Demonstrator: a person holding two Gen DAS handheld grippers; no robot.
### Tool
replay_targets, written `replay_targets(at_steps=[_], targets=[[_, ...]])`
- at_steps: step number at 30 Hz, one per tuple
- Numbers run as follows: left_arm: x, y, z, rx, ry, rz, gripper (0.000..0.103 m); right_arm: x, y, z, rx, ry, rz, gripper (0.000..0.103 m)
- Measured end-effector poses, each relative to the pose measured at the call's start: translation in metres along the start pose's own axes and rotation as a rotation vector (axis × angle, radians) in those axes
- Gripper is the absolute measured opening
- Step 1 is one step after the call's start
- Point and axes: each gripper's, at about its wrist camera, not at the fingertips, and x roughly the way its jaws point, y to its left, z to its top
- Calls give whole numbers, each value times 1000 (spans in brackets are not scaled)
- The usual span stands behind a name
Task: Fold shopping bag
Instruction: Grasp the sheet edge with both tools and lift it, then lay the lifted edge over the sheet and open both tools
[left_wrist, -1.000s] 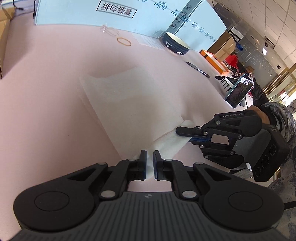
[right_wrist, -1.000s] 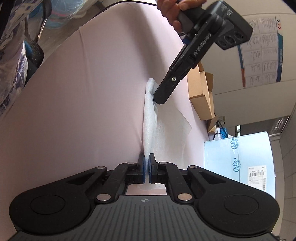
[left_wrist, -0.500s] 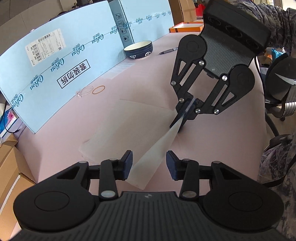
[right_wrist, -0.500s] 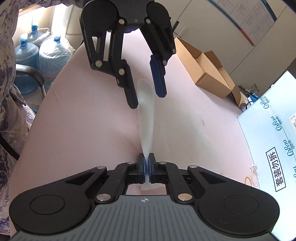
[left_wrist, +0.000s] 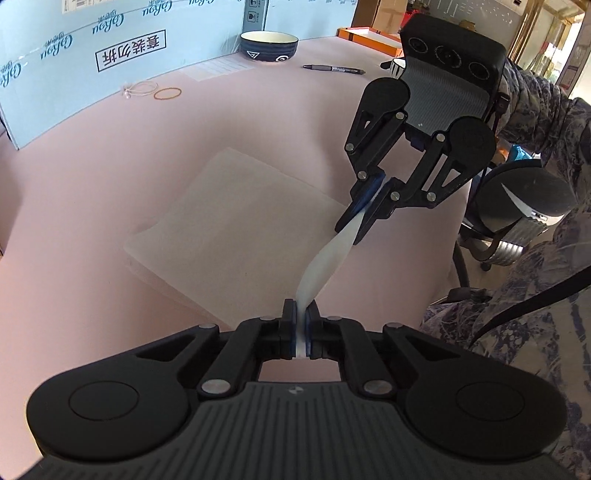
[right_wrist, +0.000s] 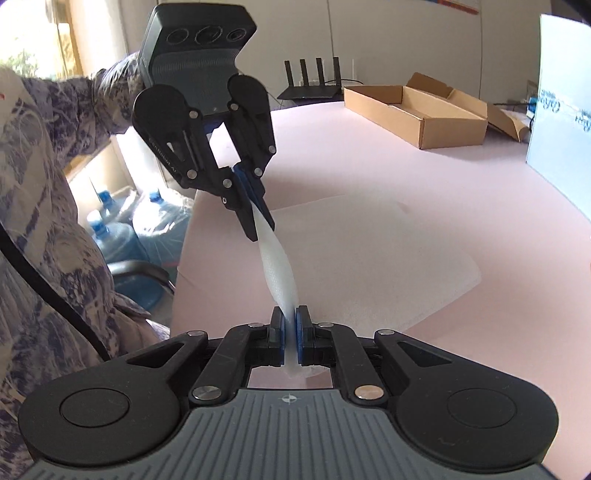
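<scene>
A white translucent shopping bag (left_wrist: 236, 218) lies flat on the pink table (left_wrist: 74, 192); its near edge is lifted and gathered into a twisted strip (left_wrist: 325, 258) stretched between both grippers. My left gripper (left_wrist: 303, 314) has its jaws closing on one end of the strip, pads pressing the plastic. My right gripper (left_wrist: 360, 221) is shut on the other end, up to the right. In the right wrist view the right gripper (right_wrist: 290, 317) pinches the strip (right_wrist: 277, 266), and the left gripper (right_wrist: 260, 225) holds its far end above the bag (right_wrist: 369, 258).
A dark bowl (left_wrist: 269, 46), a pen (left_wrist: 332, 69) and a rubber band (left_wrist: 168, 93) lie near the blue carton (left_wrist: 110, 37) at the back. An open cardboard box (right_wrist: 417, 107) stands on the far side. The table edge, water bottles (right_wrist: 147, 229) and a chair (left_wrist: 524, 199) are beside the person.
The left jaws, open around the strip half a second ago, have shut on it. The right gripper rolled and rose, still holding the bag, twisting the lifted edge.
</scene>
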Motion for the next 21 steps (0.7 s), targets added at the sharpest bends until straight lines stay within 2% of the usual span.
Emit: replay_targets(at_steps=[3, 5, 7, 10, 14, 17, 19, 21], targets=[[0, 22, -1, -126, 11, -16, 5, 0, -25, -2, 194, -74, 75, 7], [2, 37, -2, -199, 27, -26, 6, 0, -37, -5, 279, -112, 81, 11], [3, 54, -5, -283, 22, -73, 7, 1, -41, -9, 305, -107, 42, 11], [7, 70, -6, -342, 18, -129, 7, -2, -44, -18, 364, -142, 41, 8], [11, 83, -8, -396, 18, -184, 7, -13, -38, -29, 379, -176, 17, 7], [12, 89, -6, -425, 31, -219, 8, -20, -29, -33, 362, -190, -27, 7], [15, 92, -3, -430, 44, -229, 8, -27, -17, -36, 332, -204, -104, 9], [17, 92, 0, -428, 57, -229, 7, -40, 5, -42, 255, -250, -230, 13]])
